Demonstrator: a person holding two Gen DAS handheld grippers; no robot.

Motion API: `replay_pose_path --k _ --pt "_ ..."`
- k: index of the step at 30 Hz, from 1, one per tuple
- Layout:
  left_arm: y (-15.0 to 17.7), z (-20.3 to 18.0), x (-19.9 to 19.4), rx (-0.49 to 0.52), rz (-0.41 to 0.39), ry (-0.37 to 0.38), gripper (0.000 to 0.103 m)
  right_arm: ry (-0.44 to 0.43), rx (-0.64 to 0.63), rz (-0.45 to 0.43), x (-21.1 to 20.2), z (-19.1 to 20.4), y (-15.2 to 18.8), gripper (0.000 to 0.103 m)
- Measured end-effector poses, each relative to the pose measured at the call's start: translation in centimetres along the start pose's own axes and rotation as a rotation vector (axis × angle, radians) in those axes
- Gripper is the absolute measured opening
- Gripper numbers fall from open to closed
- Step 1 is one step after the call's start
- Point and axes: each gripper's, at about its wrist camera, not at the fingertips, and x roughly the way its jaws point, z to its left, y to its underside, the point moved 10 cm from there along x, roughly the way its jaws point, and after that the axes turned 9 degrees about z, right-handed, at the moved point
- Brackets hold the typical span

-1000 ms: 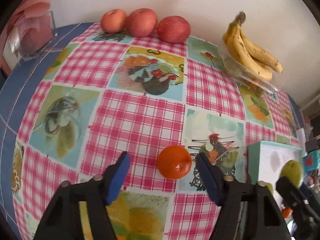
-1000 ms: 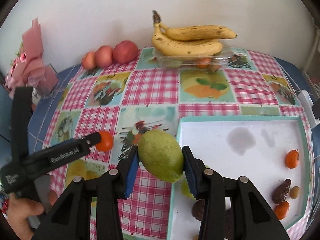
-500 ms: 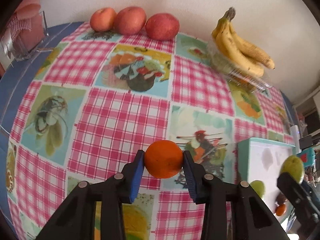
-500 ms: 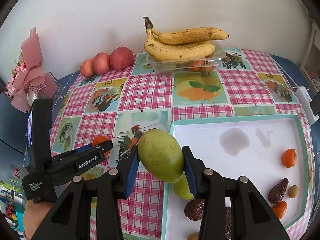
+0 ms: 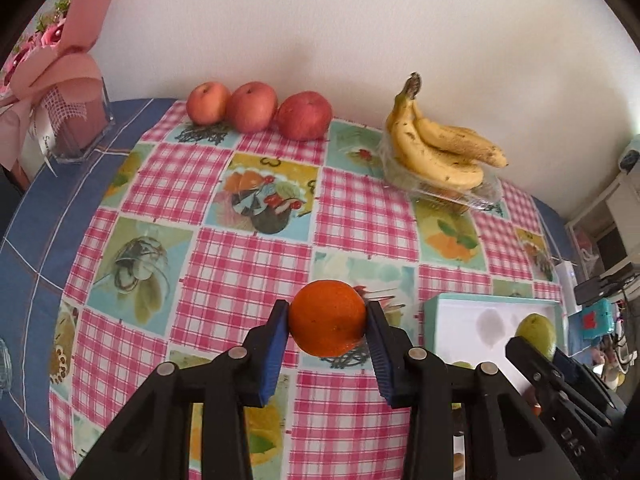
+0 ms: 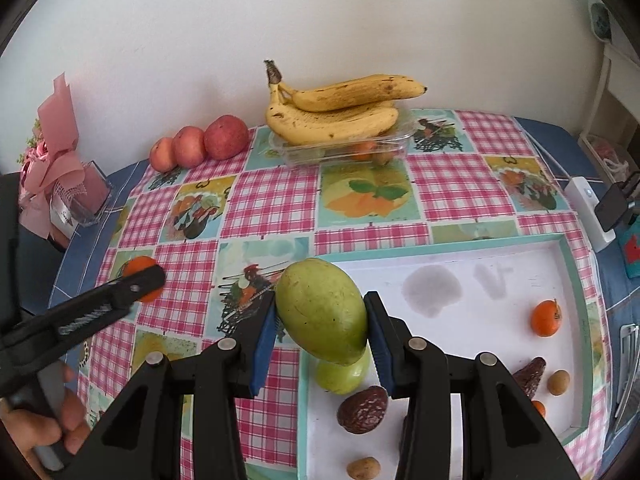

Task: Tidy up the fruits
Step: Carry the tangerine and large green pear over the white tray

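The left tongs [image 5: 327, 325] are gripping a round orange tangerine [image 5: 327, 323] and the right tongs [image 6: 321, 326] are clamping an oval green mango [image 6: 322, 311], likely needing carrying next to the white teal-rimmed tray [image 6: 576, 280].

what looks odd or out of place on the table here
Little stands out. The bananas are heavily brown-speckled and sit perched on a clear plastic box rather than on the cloth. The white tray bears two grey stains. Nothing is spilled or tipped.
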Motion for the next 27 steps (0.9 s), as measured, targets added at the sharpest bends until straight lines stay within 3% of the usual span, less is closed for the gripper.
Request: replay_pose_path --k 5,14,27 --pt "0.2 -2.7 -0.3 0.049 -0.003 0.017 0.041 -0.004 0.026 -0.01 -0.4 -1.9 -0.4 0.044" --pt "1.1 -8.3 0.0 0.16 0.009 0.027 0.041 0.065 0.152 -0.048 -2.2 -8.9 -0.7 0.045" --pt "2.7 -14.1 1.0 0.254 0.042 0.097 0.041 0.107 0.262 -0.119 -5.4 -15.6 -0.8 0.045"
